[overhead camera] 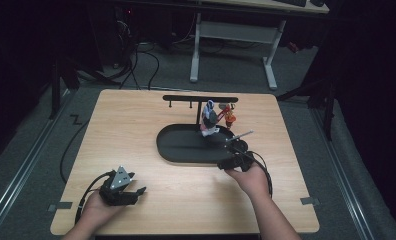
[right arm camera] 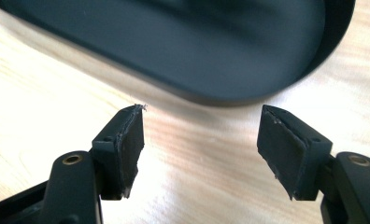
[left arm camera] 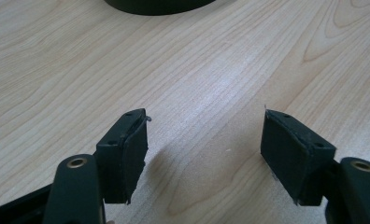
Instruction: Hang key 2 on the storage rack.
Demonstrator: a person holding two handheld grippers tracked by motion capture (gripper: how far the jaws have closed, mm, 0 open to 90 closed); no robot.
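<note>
right gripper (overhead camera: 234, 161): jaws apart, nothing between them, low at the near rim of the black tray (overhead camera: 172, 150), likely approaching it | left gripper (overhead camera: 120, 190): open, empty, parked on the table (overhead camera: 136, 125) out of the way | small figures (overhead camera: 211, 119) hang from the stand (overhead camera: 200, 100) over the tray's far side

High view is dim w/ dark surroundings, only the table (overhead camera: 151, 130) lit; both gripper views are bright, w/ soft shadows (black tray (right arm camera: 197, 46) motion-blurred in right gripper view).
</note>
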